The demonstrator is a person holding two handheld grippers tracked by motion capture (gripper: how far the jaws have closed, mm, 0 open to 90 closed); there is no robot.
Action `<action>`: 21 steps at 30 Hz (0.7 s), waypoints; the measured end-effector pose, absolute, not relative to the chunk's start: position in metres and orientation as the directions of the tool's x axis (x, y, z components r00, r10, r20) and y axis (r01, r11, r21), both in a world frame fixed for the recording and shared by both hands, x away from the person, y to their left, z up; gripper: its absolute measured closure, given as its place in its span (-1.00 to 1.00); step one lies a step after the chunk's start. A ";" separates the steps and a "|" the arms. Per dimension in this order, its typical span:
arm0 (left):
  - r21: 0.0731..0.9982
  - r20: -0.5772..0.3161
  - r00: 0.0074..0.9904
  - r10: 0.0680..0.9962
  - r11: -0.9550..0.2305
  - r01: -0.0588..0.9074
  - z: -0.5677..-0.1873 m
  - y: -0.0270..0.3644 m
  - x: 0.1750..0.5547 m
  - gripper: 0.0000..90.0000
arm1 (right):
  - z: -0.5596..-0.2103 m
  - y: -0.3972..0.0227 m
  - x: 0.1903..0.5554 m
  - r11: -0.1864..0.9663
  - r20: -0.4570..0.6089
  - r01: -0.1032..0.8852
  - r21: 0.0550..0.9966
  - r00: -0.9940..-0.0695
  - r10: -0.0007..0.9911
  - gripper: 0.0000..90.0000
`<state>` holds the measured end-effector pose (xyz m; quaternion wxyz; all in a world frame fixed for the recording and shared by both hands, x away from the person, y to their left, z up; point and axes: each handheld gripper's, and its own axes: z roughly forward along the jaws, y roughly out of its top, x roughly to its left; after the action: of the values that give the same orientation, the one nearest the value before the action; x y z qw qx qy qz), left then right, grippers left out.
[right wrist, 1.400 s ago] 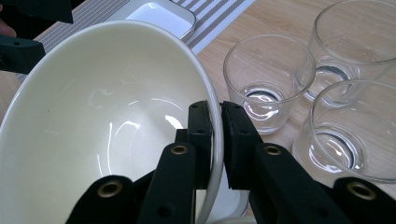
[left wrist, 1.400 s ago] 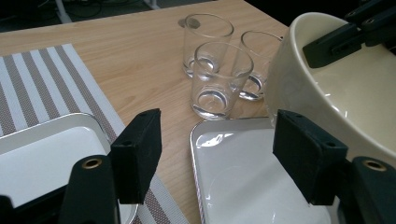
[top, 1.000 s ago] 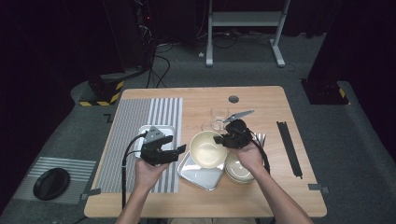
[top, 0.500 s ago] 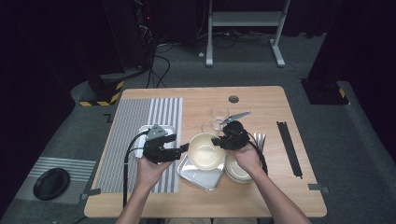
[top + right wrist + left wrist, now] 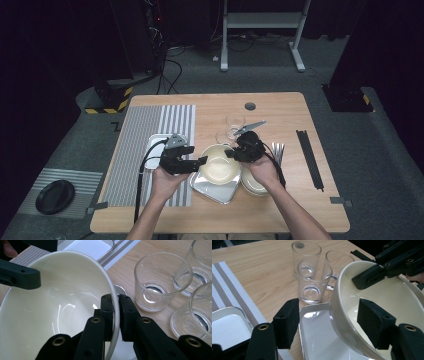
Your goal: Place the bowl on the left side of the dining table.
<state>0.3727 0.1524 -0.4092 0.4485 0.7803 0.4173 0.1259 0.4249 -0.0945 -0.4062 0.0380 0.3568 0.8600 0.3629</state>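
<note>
The right gripper (image 5: 114, 315) has its two black jaws pinched on the rim of a round cream ceramic bowl (image 5: 218, 162), one pad inside the wall and one outside, and holds the bowl tilted above a shiny rectangular metal tray (image 5: 214, 186). The left gripper (image 5: 327, 325) has its jaws spread wide astride the opposite rim of the bowl, one jaw inside it and the other outside over the tray; neither pad presses on the wall. Taking the bowl as landmark: three clear drinking glasses (image 5: 314, 280) stand just beyond it on the light wooden table (image 5: 280, 210), a second cream bowl (image 5: 252, 184) sits beside it under the right hand, a white rectangular tray (image 5: 92, 246) lies on the grey striped placemat (image 5: 145, 130) at its left, and metal cutlery (image 5: 277, 148) lies to its right.
</note>
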 end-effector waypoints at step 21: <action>0.746 -0.100 0.641 0.761 -0.369 0.554 -0.414 0.130 0.382 0.16 | -0.406 -0.088 0.421 0.512 0.175 0.565 0.647 -0.764 0.621 0.84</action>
<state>0.3822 0.1299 -0.4144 0.3918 0.8167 0.4025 0.1321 0.4207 -0.0883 -0.4062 0.0395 0.3413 0.8685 0.3572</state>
